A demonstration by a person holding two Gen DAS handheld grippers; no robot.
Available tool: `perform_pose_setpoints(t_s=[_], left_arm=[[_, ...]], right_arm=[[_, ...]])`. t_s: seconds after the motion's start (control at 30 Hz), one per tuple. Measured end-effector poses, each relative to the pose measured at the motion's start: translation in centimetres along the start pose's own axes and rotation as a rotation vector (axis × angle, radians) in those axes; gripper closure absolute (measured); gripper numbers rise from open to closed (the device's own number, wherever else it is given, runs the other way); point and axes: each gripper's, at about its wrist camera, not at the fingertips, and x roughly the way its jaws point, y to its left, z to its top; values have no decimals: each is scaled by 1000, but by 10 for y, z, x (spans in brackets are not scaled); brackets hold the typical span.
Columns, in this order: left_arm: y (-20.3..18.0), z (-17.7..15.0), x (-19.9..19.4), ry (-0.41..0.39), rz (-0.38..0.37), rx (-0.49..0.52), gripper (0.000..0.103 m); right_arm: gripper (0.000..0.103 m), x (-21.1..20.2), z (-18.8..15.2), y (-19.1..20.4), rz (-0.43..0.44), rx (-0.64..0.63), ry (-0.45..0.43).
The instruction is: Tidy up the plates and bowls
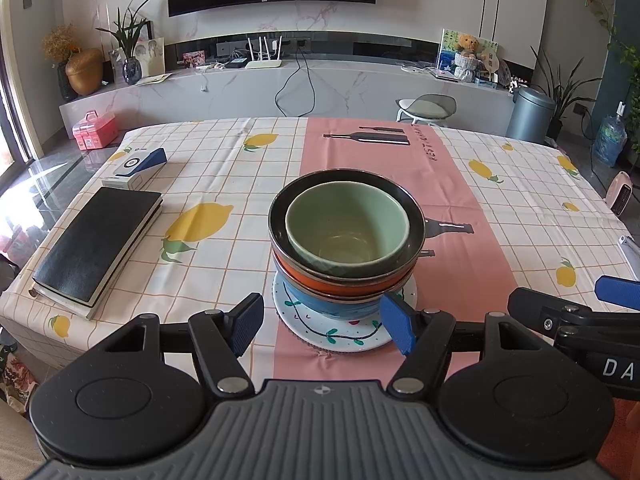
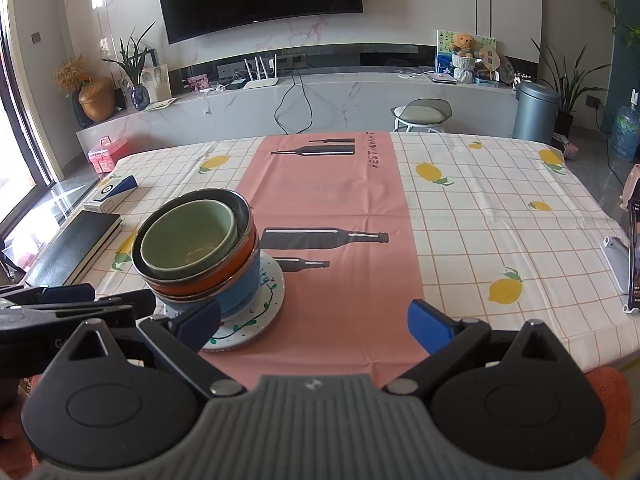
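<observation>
Bowls [image 1: 347,236] stacked on plate [image 1: 340,330]; left gripper [image 1: 322,324] and right gripper [image 2: 314,326] level, low over bench [image 2: 480,208], jaws open, empty.

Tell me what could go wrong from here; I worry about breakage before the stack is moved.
The green bowl sits off-centre and tilted inside the dark-rimmed bowl, so a jolt could rock it. The whole stack rests on the painted plate near the table's front edge; a push could slide it off. The left claw, open, flanks the stack's base; closing there might catch only the blue bowl and topple the bowls above.
</observation>
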Motion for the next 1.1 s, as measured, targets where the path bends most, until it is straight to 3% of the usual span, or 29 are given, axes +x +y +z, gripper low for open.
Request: perform_pose_setpoints(t_s=[1.1], left_arm=[[-2, 8, -2, -9, -10, -4, 25]], right_arm=[[5, 7, 3, 2, -6, -2, 33]])
